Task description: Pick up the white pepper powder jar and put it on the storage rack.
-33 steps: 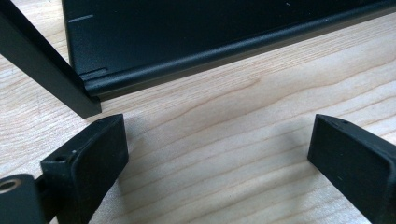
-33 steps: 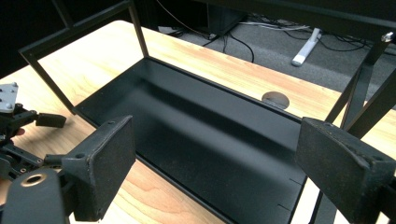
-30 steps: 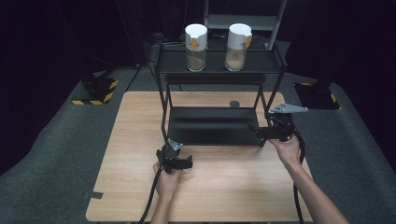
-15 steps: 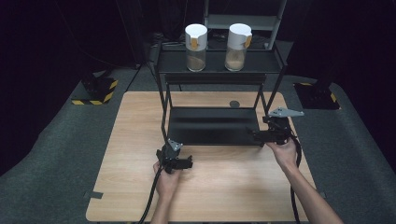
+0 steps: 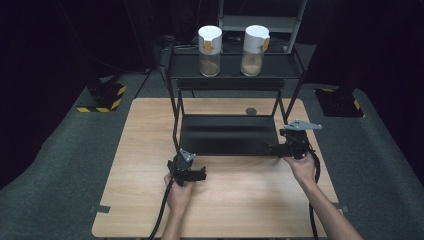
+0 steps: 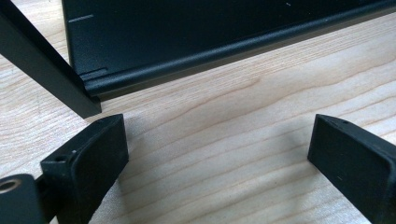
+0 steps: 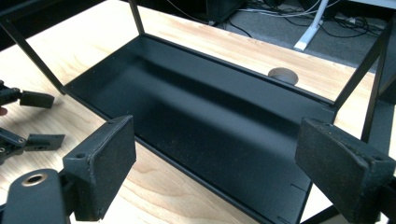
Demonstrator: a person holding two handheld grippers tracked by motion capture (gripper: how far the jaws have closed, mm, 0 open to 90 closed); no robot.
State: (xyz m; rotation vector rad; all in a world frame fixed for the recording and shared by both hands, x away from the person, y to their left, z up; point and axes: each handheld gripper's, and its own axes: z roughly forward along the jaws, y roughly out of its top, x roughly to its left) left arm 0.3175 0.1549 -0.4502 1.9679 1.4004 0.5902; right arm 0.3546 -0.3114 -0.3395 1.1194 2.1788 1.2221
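Nearby | 2 jars (image 5: 210, 44) on rack (image 5: 235, 66) | disc (image 5: 251, 111) behind tray (image 5: 227, 135)

The surface (image 5: 150, 150) is showing pale wood grain. The rack (image 5: 227, 135) is showing matte black. Two jars (image 5: 210, 45) are showing white lids with orange tape and tan contents. Both grippers (image 5: 200, 175) are showing black; the floor marker (image 5: 102, 100) is showing yellow-black stripes.

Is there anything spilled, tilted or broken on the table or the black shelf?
Nothing stands out. The two jars stand upright on the top shelf, the lower tray is bare, and both grippers are open, holding nothing.
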